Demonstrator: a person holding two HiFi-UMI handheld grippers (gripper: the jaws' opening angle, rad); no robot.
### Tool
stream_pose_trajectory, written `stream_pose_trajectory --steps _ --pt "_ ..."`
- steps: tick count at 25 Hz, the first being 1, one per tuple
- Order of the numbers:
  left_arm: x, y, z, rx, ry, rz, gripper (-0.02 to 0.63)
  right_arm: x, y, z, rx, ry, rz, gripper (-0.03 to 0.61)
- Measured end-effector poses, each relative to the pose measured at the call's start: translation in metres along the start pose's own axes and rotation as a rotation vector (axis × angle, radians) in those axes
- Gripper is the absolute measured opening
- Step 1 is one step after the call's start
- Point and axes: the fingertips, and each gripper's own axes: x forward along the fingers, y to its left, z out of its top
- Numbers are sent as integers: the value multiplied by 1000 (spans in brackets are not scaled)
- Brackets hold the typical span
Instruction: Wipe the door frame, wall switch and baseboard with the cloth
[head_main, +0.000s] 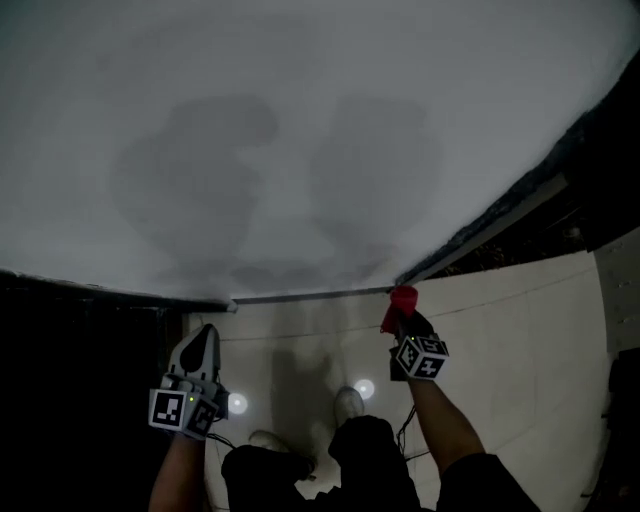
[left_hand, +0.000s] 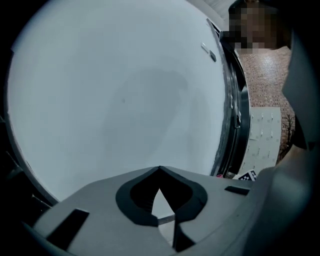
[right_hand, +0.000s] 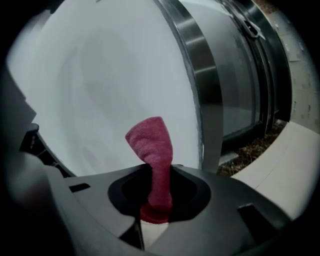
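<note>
Cloth (right_hand: 152, 145), red and bunched, stuck up from the right gripper's (head_main: 408, 322) jaws, which were clamped on its lower end, its tip near the foot of the white wall (head_main: 300, 120) beside the metal door frame (right_hand: 200, 75). The left gripper (head_main: 205, 340) was held apart to the side (tips pressed together, nothing between them) over the pale floor (head_main: 510, 320).

I find no words, brand names or numbers to read anywhere in my feeds. The only printed marks are black-and-white square code patterns on the marker cube (head_main: 183, 410) of the left gripper (head_main: 206, 332) and on that of the right gripper (head_main: 403, 310). They spell nothing.
</note>
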Motion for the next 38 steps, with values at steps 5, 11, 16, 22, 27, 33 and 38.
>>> stream_pose_trajectory --steps 5,11,16,22,27,33,38 --pt "-18 -25 157 48 -16 2 0 -115 64 181 -90 -120 83 84" --pt "-55 -65 310 39 -7 70 0 -229 96 367 -103 -250 153 84" --pt "-133 -69 403 26 -82 127 0 -326 135 462 -39 -394 208 84" --pt "-204 -62 449 18 -166 150 0 -407 186 500 24 -566 235 84" --pt "-232 -58 442 15 -159 93 0 -454 214 484 41 -627 233 84" --pt "-255 -65 434 -62 -172 57 0 -488 218 455 62 -612 215 84" --pt "-277 -71 429 -77 -178 100 0 -498 207 443 106 -603 227 84"
